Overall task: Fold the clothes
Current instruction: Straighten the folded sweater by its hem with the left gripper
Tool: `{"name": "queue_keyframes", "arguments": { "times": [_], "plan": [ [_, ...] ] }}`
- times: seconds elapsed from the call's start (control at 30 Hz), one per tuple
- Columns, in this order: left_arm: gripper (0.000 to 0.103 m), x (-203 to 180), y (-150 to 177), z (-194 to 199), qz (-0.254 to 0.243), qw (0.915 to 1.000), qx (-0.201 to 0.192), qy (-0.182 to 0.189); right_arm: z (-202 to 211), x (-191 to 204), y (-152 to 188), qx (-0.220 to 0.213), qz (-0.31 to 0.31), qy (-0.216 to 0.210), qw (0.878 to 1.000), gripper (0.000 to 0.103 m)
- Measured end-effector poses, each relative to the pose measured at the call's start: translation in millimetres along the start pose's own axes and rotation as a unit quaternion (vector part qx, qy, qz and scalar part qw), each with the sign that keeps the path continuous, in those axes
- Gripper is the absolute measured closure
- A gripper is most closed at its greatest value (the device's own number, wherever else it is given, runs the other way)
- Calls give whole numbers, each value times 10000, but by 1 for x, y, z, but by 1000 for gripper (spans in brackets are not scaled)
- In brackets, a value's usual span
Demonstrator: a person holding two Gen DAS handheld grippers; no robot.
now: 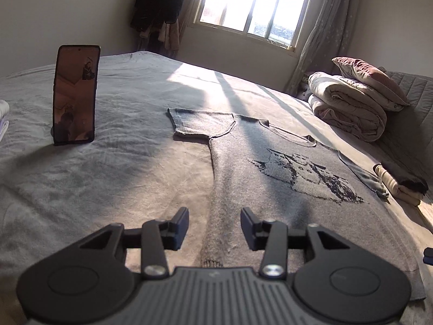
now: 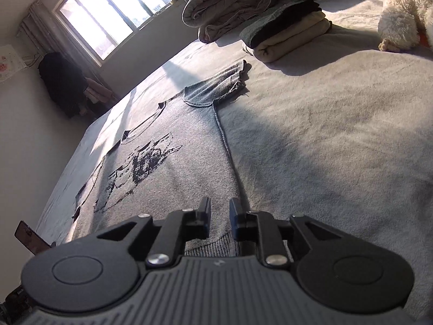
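Note:
A grey knit T-shirt (image 1: 270, 162) with a dark pixelated print lies flat on the bed, collar toward the far side and hem near me. My left gripper (image 1: 214, 216) hovers over the shirt's near left edge by the hem, open, with nothing between its fingers. In the right wrist view the same shirt (image 2: 167, 168) spreads out to the left of its right side seam. My right gripper (image 2: 219, 208) hangs above the hem near that seam, open by a narrow gap, and no cloth is pinched in it.
A phone (image 1: 75, 94) stands upright on the grey bedspread (image 1: 108, 162) at the left. A stack of folded clothes (image 2: 286, 35) and a rolled duvet (image 1: 349, 105) lie at the shirt's right. A white fluffy animal (image 2: 406, 13) rests at the far right. The window (image 1: 254, 2) is behind.

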State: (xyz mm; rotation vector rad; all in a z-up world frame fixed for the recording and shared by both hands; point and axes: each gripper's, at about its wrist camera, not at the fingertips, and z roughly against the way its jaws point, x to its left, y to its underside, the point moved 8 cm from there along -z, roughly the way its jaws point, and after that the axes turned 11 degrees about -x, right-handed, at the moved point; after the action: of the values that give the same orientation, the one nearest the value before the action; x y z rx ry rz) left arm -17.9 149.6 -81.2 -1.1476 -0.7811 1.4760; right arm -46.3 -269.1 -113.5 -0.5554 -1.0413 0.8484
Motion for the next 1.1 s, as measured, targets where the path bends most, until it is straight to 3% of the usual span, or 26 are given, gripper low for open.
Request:
{"name": "queue_keyframes", "arguments": {
  "times": [0.03,0.07,0.27,0.37,0.47,0.63,0.73,0.9,0.93,0.97,1.0,1.1],
  "plan": [
    [58,-6,-1,-5,-17,10000,-41,62,-4,7,0,-91,184,30,9998,52],
    [58,-13,-2,-11,-34,9999,-82,124,-9,15,1,-149,347,28,9993,49],
    [57,-55,16,-41,-511,9981,-90,344,-36,66,21,-387,1719,-77,9843,48],
    [57,-55,37,-56,-917,9957,134,25,-48,65,37,-268,2091,40,9775,43],
    [57,-37,41,-58,-587,9980,209,-135,-54,45,45,-171,2204,283,9749,42],
    [57,-11,32,-40,-183,9996,153,-138,-43,25,35,-245,1951,317,9800,42],
    [55,6,26,-34,-192,9988,24,-442,-40,25,36,-240,1983,267,9795,42],
    [57,29,20,-37,576,9975,189,-356,-35,32,42,-250,2182,312,9751,39],
    [62,31,20,-40,771,9961,305,-308,-35,33,42,-236,2155,305,9757,37],
    [77,33,20,-43,978,9939,437,-257,-35,34,41,-222,2128,298,9764,37],
    [83,34,21,-46,1184,9911,568,-206,-35,34,41,-210,2097,300,9771,36],
    [88,35,25,-62,1909,9759,1048,154,-37,34,38,-201,1963,322,9798,36]
  ]
}}
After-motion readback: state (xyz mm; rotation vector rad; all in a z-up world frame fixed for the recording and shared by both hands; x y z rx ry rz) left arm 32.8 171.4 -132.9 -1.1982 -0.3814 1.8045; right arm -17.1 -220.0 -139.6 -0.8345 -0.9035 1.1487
